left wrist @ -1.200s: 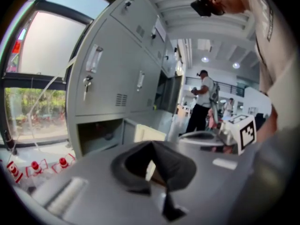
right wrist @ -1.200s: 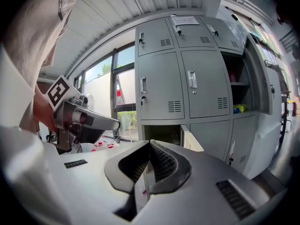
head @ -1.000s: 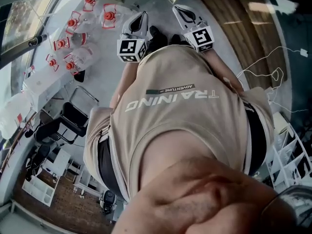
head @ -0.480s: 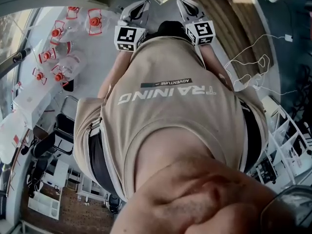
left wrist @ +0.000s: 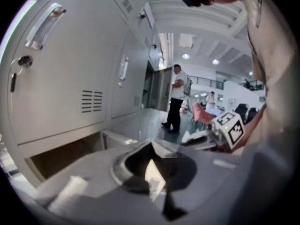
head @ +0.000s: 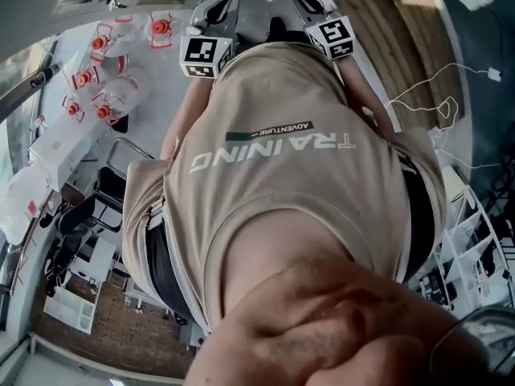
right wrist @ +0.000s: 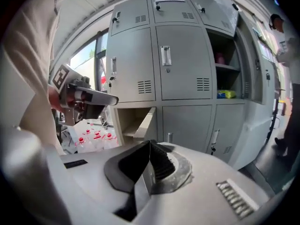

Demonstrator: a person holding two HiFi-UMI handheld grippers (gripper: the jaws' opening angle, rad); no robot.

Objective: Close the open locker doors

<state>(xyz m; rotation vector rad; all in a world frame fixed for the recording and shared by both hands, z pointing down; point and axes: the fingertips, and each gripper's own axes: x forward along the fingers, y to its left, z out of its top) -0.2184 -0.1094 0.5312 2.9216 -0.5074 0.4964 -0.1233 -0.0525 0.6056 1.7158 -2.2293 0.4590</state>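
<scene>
The left gripper and right gripper are both held low in front of the person, jaws pressed together with nothing between them. Ahead stands a bank of grey steel lockers. Two doors are open: a lower door seen edge-on at the left, and an upper door swung out beside a shelved compartment. Thin sheet-metal doors like these probably swing lightly on their hinges, stiff and smooth. A push on the free edge with clenched jaws looks easier than gripping a handle. Bottled water sits on the grey floor. A bystander stands far down the bright hall.
</scene>
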